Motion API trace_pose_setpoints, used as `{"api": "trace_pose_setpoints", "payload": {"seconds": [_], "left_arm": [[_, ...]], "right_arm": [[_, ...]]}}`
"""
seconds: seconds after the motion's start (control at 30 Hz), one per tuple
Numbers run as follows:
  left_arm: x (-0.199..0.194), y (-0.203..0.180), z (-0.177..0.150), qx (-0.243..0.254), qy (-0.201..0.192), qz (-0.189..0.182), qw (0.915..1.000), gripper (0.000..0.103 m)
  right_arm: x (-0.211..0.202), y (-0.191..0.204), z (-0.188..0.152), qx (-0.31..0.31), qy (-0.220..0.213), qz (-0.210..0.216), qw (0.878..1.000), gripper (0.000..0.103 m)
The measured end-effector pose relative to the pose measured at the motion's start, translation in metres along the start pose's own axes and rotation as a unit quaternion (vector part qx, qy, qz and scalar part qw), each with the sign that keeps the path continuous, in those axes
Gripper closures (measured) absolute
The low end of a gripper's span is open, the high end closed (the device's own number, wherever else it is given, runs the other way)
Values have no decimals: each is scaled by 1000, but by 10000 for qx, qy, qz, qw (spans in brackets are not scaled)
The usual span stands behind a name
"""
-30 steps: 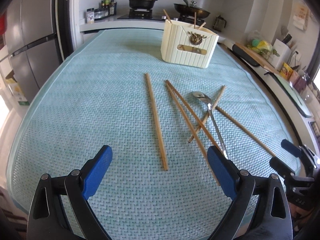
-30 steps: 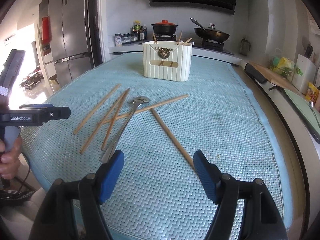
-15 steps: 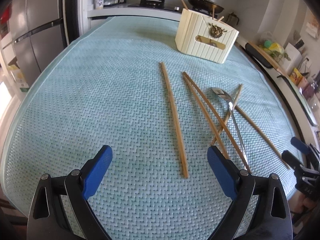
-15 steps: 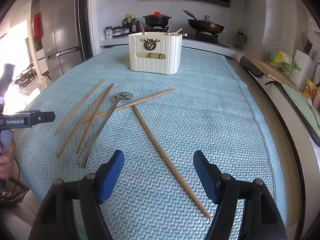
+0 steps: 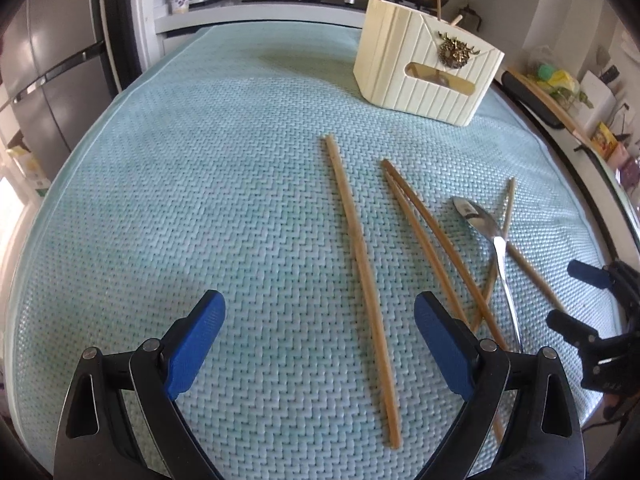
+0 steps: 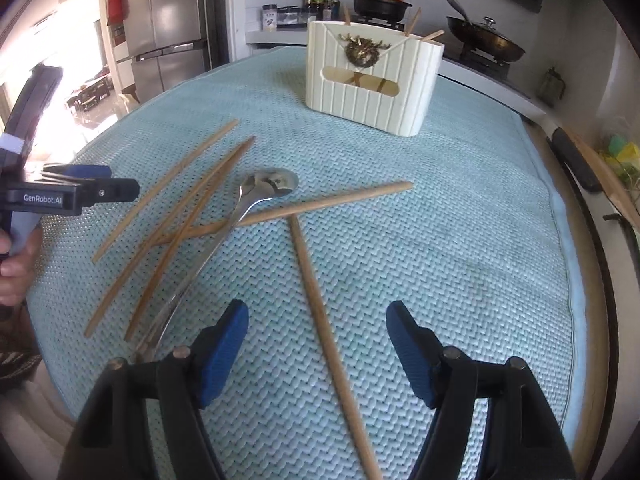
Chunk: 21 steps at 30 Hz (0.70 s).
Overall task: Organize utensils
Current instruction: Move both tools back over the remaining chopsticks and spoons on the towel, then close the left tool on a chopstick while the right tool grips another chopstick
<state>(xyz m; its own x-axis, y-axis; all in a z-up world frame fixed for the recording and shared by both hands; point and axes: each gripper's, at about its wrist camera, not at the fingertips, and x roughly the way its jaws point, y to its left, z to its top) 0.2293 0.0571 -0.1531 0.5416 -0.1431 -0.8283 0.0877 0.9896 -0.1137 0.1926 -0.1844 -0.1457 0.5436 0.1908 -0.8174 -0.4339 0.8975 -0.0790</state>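
Observation:
Several wooden chopsticks lie loose on a light blue woven mat (image 5: 200, 200). One long chopstick (image 5: 362, 272) runs between the fingers of my left gripper (image 5: 320, 344), which hangs open above it. A metal spoon (image 5: 486, 232) lies across other chopsticks to the right. In the right wrist view my right gripper (image 6: 318, 346) stands open over another chopstick (image 6: 320, 316), with the spoon (image 6: 248, 208) to its left. A cream ribbed utensil holder (image 5: 424, 68) (image 6: 372, 76) stands at the far side with chopsticks in it.
The mat's right edge (image 6: 560, 216) borders a counter with a cutting board and packets. A fridge (image 6: 172, 20) stands at the left, and a stove with a pot (image 6: 378, 0) and a pan (image 6: 486, 42) lies behind. A hand (image 6: 16, 264) holds the left gripper.
Both grippers have moved forward and down toward the mat. The chopsticks and the holder look nearer and larger. The right view has rolled a little. Neither gripper's opening has changed.

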Motion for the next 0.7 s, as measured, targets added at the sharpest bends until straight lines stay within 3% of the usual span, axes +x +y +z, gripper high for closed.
{"api": "trace_pose_setpoints", "payload": {"seconds": [0.03, 0.17, 0.47, 0.57, 0.7], "left_arm": [[5, 0, 4, 31, 49, 2, 10000, 9], [21, 0, 21, 126, 170, -14, 9998, 14], [46, 2, 59, 181, 296, -28, 9994, 24], [51, -5, 66, 366, 291, 22, 9989, 30], [58, -14, 73, 584, 346, 44, 9977, 34]], "right_arm": [[5, 1, 3, -54, 29, 27, 10000, 31], [22, 2, 15, -177, 143, 5, 9997, 48], [31, -9, 24, 9, 227, 219, 9995, 51], [36, -12, 32, -46, 249, 245, 9994, 64], [42, -11, 42, -136, 255, 323, 9991, 70]]}}
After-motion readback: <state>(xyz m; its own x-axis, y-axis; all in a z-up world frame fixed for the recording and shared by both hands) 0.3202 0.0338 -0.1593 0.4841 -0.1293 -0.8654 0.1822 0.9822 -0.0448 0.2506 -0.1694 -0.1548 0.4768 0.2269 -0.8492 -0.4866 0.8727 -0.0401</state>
